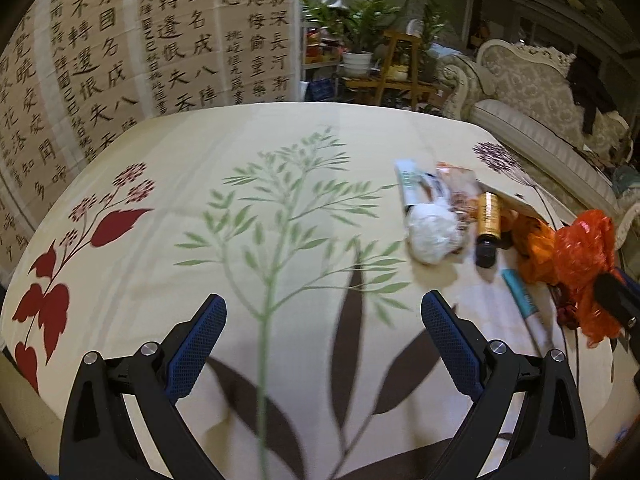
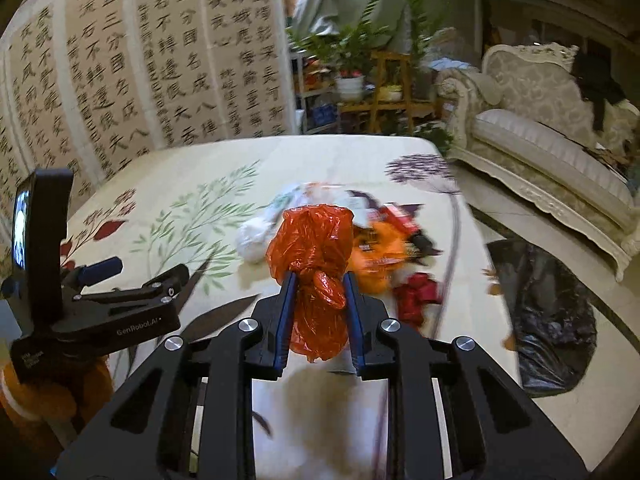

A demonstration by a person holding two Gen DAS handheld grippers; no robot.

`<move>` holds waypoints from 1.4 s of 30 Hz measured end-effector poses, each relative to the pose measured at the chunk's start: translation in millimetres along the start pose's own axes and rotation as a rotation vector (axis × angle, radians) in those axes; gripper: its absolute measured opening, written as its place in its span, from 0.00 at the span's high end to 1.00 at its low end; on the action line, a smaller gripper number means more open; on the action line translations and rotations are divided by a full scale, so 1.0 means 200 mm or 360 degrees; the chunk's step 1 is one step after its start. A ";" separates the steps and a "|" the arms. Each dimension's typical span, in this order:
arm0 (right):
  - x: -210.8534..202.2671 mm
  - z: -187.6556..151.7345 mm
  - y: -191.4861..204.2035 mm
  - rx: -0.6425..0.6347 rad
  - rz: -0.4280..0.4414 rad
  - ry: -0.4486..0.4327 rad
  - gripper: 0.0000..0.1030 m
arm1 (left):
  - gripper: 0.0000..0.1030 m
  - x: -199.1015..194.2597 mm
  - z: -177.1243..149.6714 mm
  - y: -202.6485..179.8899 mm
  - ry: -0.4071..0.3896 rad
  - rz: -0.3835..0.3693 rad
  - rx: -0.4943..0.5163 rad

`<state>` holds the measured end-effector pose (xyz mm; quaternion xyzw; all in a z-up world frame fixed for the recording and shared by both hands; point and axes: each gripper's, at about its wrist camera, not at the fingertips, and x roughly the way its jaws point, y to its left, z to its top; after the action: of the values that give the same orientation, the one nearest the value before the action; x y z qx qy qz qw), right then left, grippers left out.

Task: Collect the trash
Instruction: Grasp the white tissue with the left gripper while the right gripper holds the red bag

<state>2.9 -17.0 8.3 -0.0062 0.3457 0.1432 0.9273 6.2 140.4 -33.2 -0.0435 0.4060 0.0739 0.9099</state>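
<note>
A crumpled orange-red plastic bag (image 2: 316, 256) sits pinched between the blue pads of my right gripper (image 2: 318, 280), held above the table; it shows at the right edge of the left wrist view as the same bag (image 1: 580, 248). Trash lies in a pile on the floral tablecloth (image 1: 280, 208): a white crumpled wad (image 1: 430, 236), a gold bottle with a black cap (image 1: 488, 224), wrappers (image 1: 456, 192) and an orange bag (image 1: 534, 248). My left gripper (image 1: 324, 316) stands wide open over bare cloth, left of the pile, with nothing between its fingers; it appears as the left gripper (image 2: 136, 276) in the right wrist view.
A black trash bag (image 2: 548, 320) lies on the floor beyond the table's right edge. A cream sofa (image 2: 552, 140) stands at the right. Calligraphy panels (image 1: 140, 40) form the back wall, with potted plants (image 1: 360, 28) on a wooden stand behind the table.
</note>
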 end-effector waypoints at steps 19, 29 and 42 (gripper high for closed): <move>0.07 -0.07 -0.55 0.0305 -0.0287 -0.0003 0.78 | 0.30 0.23 0.17 -0.32 0.0020 -0.0010 0.0140; 0.13 -0.07 -0.59 0.0329 -0.0272 0.0027 0.78 | 0.61 0.28 0.17 -0.31 0.0055 -0.0142 0.0143; 0.12 -0.05 -0.59 0.0331 -0.0279 0.0019 0.78 | 0.75 0.20 0.14 -0.27 0.0005 -0.0205 0.0126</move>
<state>45.9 -125.5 -26.4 0.0590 0.3624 0.0250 0.9298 62.0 95.0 -44.0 -0.0336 0.4064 -0.0010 0.9131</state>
